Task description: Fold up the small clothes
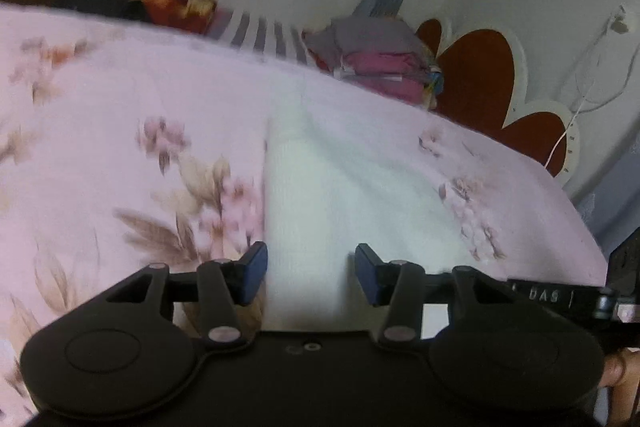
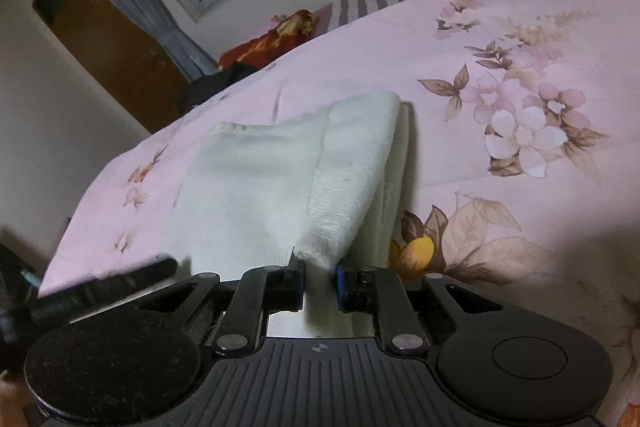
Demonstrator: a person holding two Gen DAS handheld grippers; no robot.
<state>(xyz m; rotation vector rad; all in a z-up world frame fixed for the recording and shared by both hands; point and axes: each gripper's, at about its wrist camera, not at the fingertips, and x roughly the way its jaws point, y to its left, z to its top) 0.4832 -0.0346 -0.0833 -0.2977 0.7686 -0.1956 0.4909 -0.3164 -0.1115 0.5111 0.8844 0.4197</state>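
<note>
On the bed, spread with a pink floral sheet, a small white knitted garment lies flat with one side raised. From the right wrist view, the right gripper has its fingers closed down to a narrow gap, pinching the garment's near edge; the pinched cloth rises in a fold above the tips, and a ribbed, fleecy band of it drapes over toward the right, above a lower layer resting on the sheet. From the left wrist view, which is blurred, the same white cloth runs down between the fingers of the left gripper, which stand spread about halfway; the left blue pad sits just at the cloth's left edge, while the right pad stands apart over white fabric, and whether either one presses on it cannot be told. At the far side of the bed lies a pile of folded clothes, pink and grey.
</note>
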